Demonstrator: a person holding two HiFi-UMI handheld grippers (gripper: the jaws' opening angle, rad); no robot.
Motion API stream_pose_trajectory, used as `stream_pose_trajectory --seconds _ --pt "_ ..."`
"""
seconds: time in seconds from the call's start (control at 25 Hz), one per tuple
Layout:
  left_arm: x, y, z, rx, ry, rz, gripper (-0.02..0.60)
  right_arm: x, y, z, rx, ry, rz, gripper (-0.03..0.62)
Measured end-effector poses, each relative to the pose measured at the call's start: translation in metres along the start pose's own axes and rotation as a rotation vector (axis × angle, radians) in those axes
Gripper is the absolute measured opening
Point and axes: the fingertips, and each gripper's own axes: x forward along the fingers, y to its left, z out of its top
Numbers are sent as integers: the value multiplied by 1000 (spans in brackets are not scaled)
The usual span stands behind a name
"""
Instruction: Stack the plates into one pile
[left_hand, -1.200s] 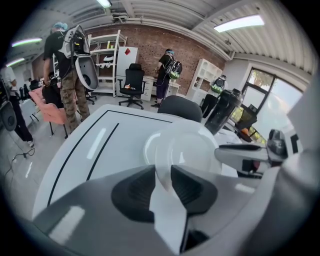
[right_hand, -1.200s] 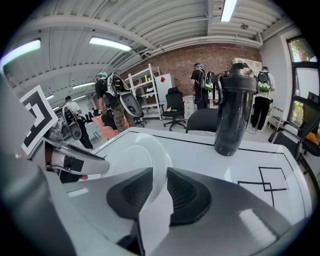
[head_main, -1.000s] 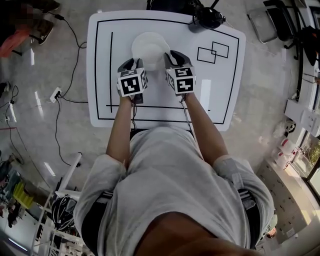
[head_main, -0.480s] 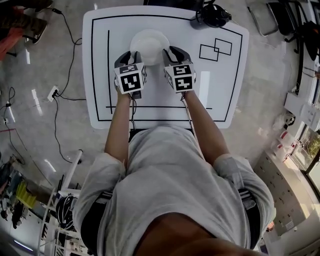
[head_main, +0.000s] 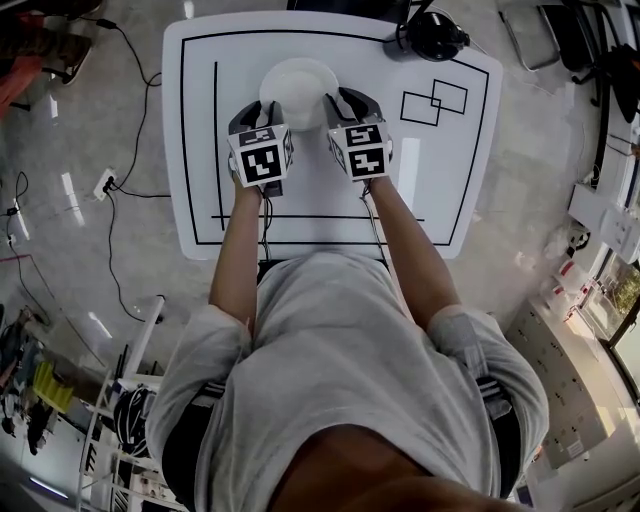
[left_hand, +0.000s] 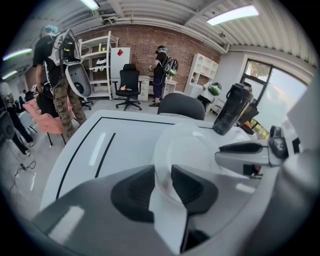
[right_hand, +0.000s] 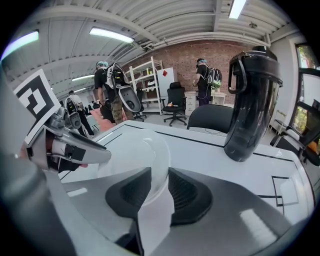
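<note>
Two grippers flank the plates (head_main: 298, 82). The left gripper (left_hand: 162, 175) is narrowly apart with the rim between its jaws. The right gripper (right_hand: 159, 182) has the rim between too, its jaws just been opening. Best clear both pads fully, then back straight off without nudging.

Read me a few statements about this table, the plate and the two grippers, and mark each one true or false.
1. The left gripper straddles the rim of the white plate. True.
2. A black bottle stands on the table. True.
3. The right gripper has nothing between its jaws. False: the plate's rim stands between its jaws, which have just been opening.
4. Plates lie scattered across the table. False: only one round white plate or pile shows, between the two grippers.
5. The tabletop is bare wood. False: it is white with black lines.
</note>
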Motion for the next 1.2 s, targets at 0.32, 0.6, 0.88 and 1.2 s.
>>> stream_pose_trajectory --seconds 0.32,0.6,0.88,1.2 --pt "9 0 -4 16 20 3 107 9 -2 -7 -3 14 3 112" --pt "16 0 -9 24 38 0 107 12 -3 -14 -1 20 -4 114" --pt "14 2 -8 3 10 -35 109 10 -4 -13 -3 6 -12 121" --pt "-10 1 -1 3 -58 -102 107 -19 1 -4 -20 -33 -64 121"
